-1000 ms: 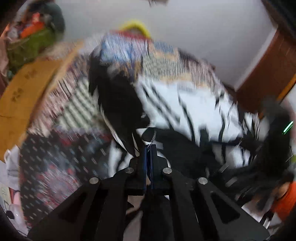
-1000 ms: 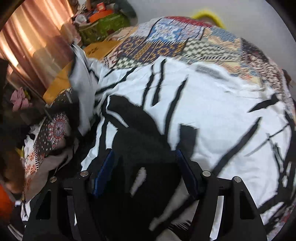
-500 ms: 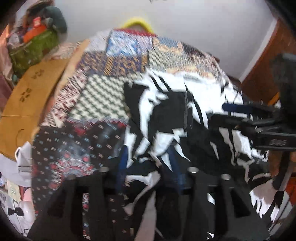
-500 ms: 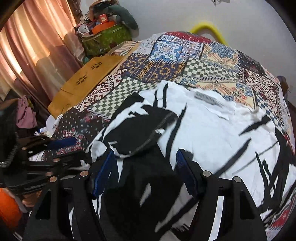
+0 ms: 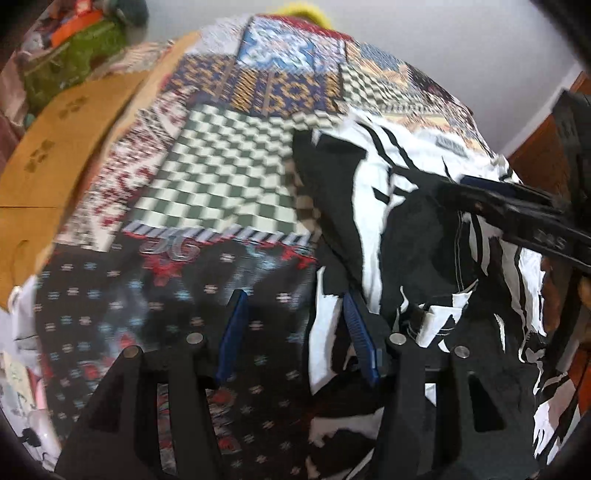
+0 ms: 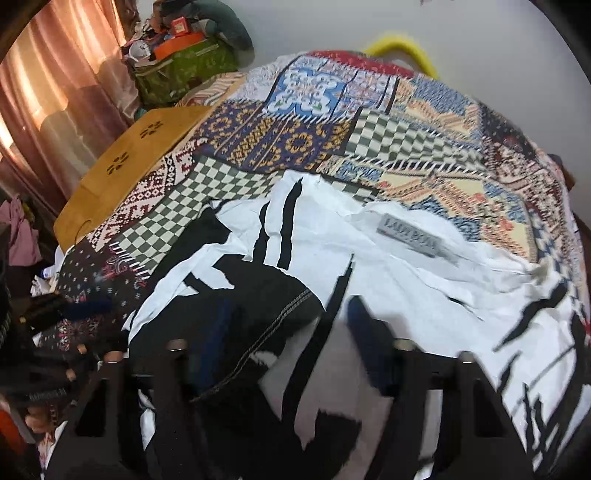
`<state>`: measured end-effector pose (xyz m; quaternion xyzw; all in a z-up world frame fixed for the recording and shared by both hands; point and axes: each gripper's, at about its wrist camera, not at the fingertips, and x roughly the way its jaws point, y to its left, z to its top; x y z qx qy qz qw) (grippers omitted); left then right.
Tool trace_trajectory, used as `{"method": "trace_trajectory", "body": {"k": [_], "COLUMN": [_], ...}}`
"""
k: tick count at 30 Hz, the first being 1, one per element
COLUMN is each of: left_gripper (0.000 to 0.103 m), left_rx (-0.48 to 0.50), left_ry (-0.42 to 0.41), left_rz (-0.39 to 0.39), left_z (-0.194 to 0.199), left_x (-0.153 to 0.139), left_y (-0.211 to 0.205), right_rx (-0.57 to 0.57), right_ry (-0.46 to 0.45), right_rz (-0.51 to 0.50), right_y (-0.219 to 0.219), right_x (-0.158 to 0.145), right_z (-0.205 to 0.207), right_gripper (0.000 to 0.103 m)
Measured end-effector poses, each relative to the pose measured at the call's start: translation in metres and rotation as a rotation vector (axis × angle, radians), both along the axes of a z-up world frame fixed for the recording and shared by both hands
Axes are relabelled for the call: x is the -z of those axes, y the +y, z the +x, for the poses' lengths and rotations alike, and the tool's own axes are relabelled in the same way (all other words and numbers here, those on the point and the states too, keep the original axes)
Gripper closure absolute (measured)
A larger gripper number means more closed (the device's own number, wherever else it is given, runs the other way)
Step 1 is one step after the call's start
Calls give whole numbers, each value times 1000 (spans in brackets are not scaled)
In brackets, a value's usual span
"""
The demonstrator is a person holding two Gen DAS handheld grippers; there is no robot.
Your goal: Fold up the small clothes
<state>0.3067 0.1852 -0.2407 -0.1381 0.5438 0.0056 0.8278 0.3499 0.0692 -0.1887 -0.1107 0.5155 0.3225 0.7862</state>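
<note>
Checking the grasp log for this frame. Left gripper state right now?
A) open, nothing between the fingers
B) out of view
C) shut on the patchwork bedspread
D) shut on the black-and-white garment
A: in the left wrist view the left gripper has its blue-padded fingers spread wide over the patchwork bedspread, with the edge of the black-and-white garment lying beside the right finger, not pinched.

A patchwork bedspread [image 6: 369, 122] of checks and bright patterns fills the middle of both views. At the upper left, pink curtains [image 6: 62, 92] glow with light coming through them. A wooden board [image 6: 125, 166] with cut-out holes lies at the bedspread's left edge. Behind is a plain pale wall [image 6: 461, 33], and brown wood [image 5: 543, 147] shows at the right.
</note>
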Motion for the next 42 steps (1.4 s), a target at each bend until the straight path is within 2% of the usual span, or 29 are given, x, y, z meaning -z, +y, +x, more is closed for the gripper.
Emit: {"method": "trace_trajectory", "body": {"k": [2, 3, 5, 6, 8, 10, 14, 16, 18, 20, 21, 23, 24, 25, 26, 30, 35, 38, 42], "left_gripper": [50, 52, 63, 64, 64, 64, 64, 64, 64, 63, 63, 59, 58, 51, 47, 40, 38, 30, 29], "left_rx": [26, 45, 63, 63, 58, 22, -28, -33, -32, -32, -30, -27, -27, -23, -19, 14, 42, 35, 33], "left_ry": [-13, -21, -32, -31, -30, -29, -11, -2, 2, 0, -4, -13, -20, -28, -34, -49, 51, 43, 48], "left_rz": [24, 42, 60, 78, 107, 179, 178, 179, 163, 141, 130, 113, 102, 92, 89, 109, 150, 165, 177], "left_z": [3, 4, 6, 7, 9, 12, 15, 14, 10, 3, -1, -9, -14, -17, -20, -31, -38, -46, -57], "left_x": [2, 2, 2, 3, 5, 6, 13, 10, 5, -1, -5, -12, -16, -19, -21, -27, -2, 2, 0], "left_y": [-6, -10, -13, -14, -15, -13, -8, -8, -6, -6, -5, -7, -8, -10, -12, -26, -35, -33, -32], "right_rx": [-29, -47, -78, -95, -90, -59, -7, -8, -17, -18, -29, -38, -47, -63, -78, -141, -180, -192, -148], "right_ry": [-14, -24, -54, -76, -106, -142, -125, -151, -166, -171, -164, -150, -144, -135, -122, -56, -24, -43, -4], "right_rz": [-1, -3, -27, -38, -52, -68, -76, -95, -119, -130, -106, -63, -35, -9, 1, -24, -118, -118, -80], "right_y": [4, 6, 10, 12, 13, 10, 2, 1, 0, -1, -3, -4, -3, -1, 2, 16, 14, -1, -23], "right_x": [4, 5, 6, 6, 4, 3, 9, 5, -3, -13, -21, -30, -35, -38, -38, -19, 12, 10, 4], "right_z": [-3, -6, -10, -10, -7, 2, 16, 11, 2, -4, -11, -20, -26, -35, -40, -62, -80, -89, -87], "right_gripper": [92, 95, 97, 98, 99, 99, 99, 99, 93, 82, 76, 53, 51, 48, 48, 48, 48, 46, 44]}}
